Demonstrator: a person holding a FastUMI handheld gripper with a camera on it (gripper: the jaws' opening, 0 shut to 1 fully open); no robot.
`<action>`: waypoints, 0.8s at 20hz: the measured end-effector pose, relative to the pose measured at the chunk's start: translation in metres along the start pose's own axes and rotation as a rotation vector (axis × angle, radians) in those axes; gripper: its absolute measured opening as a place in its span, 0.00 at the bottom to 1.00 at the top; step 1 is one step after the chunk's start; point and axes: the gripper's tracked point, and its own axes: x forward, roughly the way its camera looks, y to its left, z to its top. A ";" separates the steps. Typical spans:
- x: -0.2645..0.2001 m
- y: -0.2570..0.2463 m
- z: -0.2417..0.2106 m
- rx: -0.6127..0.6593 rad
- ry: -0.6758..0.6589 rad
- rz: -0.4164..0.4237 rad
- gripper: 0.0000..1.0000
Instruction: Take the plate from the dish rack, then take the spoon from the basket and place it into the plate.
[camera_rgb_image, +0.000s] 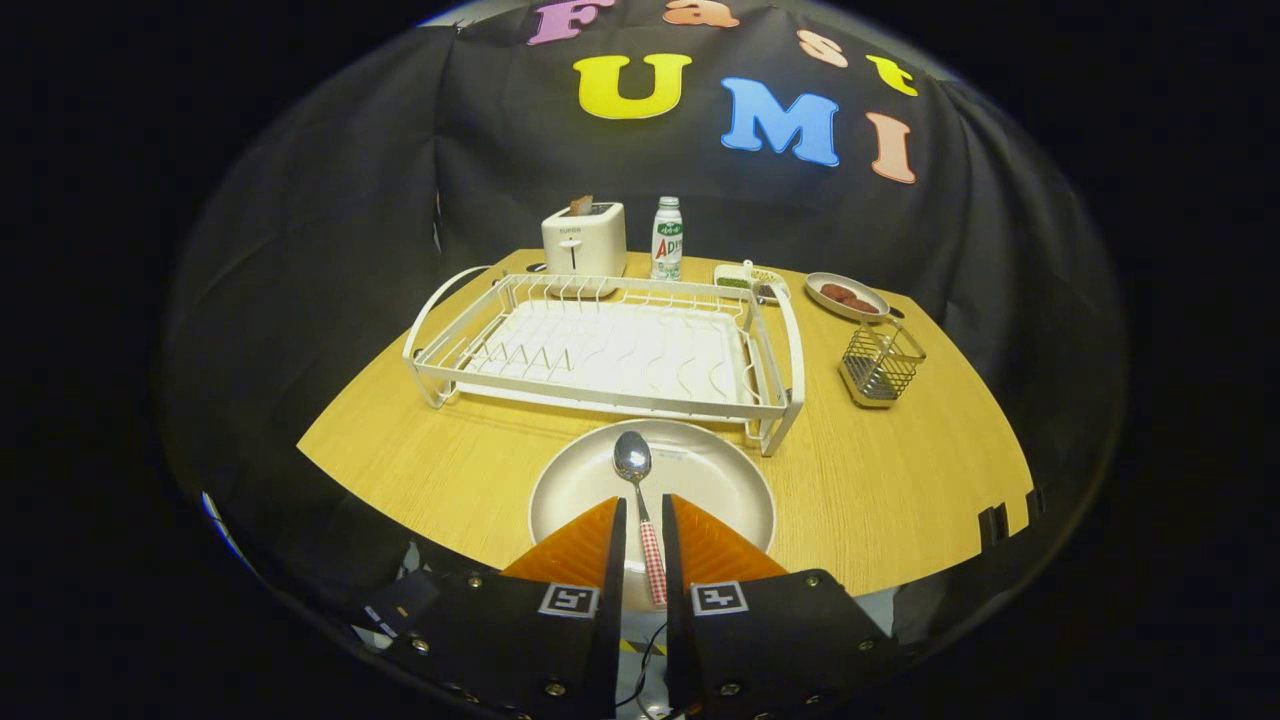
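Note:
A round pale plate lies on the wooden table, just in front of the white dish rack. A spoon rests in the plate, its metal bowl pointing toward the rack. Its red-and-white checked handle runs back between my fingers. My gripper hovers over the plate's near rim with its fingers a narrow gap apart. The handle lies close to the right finger, and a dark slit shows between it and the left finger. The wire basket stands to the right of the rack.
Behind the rack stand a white toaster and a small bottle. A small tray and a dish with reddish pieces sit at the back right. The table edge runs just under my fingers.

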 end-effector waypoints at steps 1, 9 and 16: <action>-0.003 -0.005 0.008 0.000 -0.019 -0.012 0.19; -0.034 -0.043 0.098 0.025 -0.213 -0.098 0.19; -0.072 -0.088 0.189 0.054 -0.430 -0.174 0.19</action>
